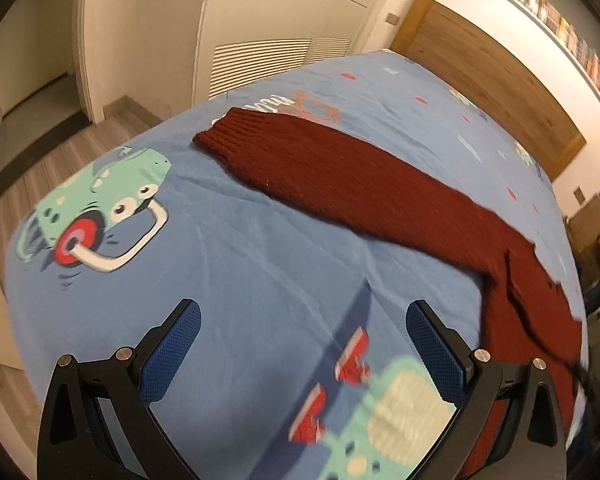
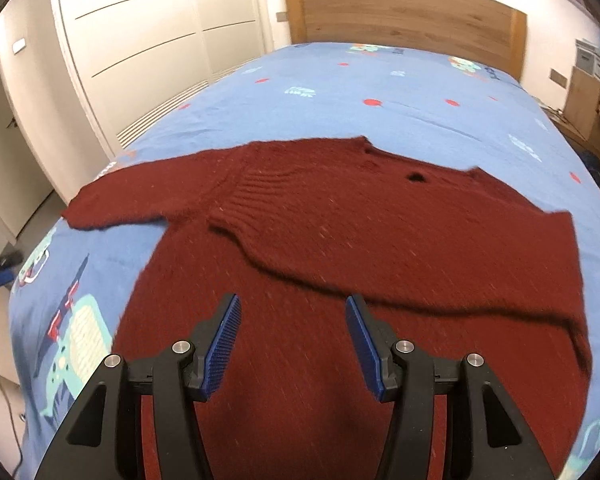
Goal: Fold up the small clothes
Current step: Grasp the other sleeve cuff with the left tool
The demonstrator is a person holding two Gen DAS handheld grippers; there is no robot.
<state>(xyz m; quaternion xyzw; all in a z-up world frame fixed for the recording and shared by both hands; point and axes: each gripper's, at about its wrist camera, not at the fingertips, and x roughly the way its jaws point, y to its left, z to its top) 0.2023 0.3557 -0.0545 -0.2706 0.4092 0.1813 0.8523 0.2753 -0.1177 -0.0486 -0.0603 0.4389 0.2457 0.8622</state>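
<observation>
Red sweater (image 2: pixel 380 240) flat on blue bedsheet (image 2: pixel 380 76); left gripper (image 1: pixel 300 344), right gripper (image 2: pixel 292 336) both spread, empty.

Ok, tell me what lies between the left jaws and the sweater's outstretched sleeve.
Only bare blue bedsheet between the left gripper and the maroon sleeve, seen in the left wrist view.

Open blue bedspread (image 1: pixel 260 248) ahead of the left gripper (image 1: pixel 302 344), toward the bed's left edge. Blocked to the right by the dark red sweater (image 2: pixel 340 220), stretching toward the wooden headboard (image 2: pixel 404 8). Bare cover beyond the sweater, up to the headboard.
</observation>
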